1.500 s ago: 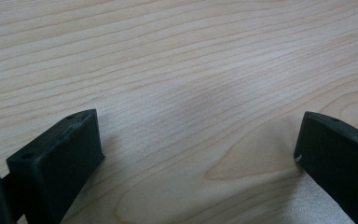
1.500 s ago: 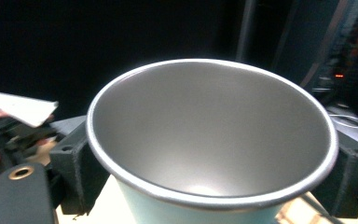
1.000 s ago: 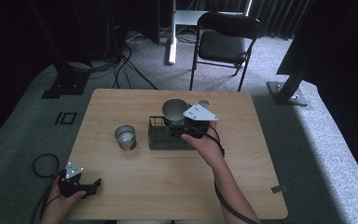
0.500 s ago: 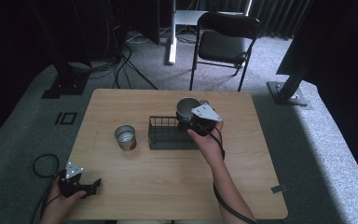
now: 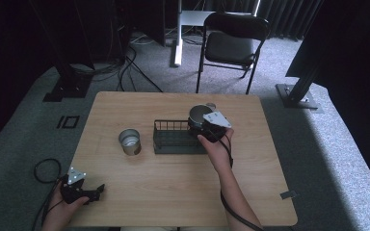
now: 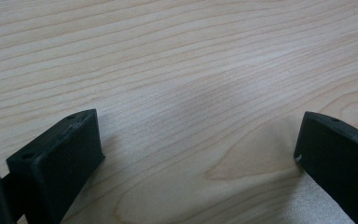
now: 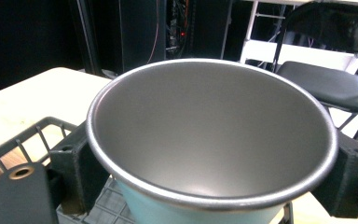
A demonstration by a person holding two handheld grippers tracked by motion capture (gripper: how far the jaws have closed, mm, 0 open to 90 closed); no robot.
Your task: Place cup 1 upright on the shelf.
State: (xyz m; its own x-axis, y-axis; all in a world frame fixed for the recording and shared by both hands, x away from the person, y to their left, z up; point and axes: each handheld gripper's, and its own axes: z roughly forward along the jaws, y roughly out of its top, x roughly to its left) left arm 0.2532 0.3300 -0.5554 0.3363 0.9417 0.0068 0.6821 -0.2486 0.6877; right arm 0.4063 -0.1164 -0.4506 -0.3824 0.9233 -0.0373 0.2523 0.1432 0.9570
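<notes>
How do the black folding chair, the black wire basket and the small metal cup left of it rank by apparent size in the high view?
1. Black folding chair, largest, though it stands farther away.
2. Black wire basket.
3. Small metal cup, smallest.

A steel-grey cup point(image 7: 209, 135) with pale blue outside, a black wire basket point(image 5: 173, 137), light woodgrain table point(image 5: 173, 192).

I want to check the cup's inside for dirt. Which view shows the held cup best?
The right gripper view: the cup sits close, tilted open, bare metal inside. The high view shows it small in the right hand-held gripper, over the rack.
</notes>
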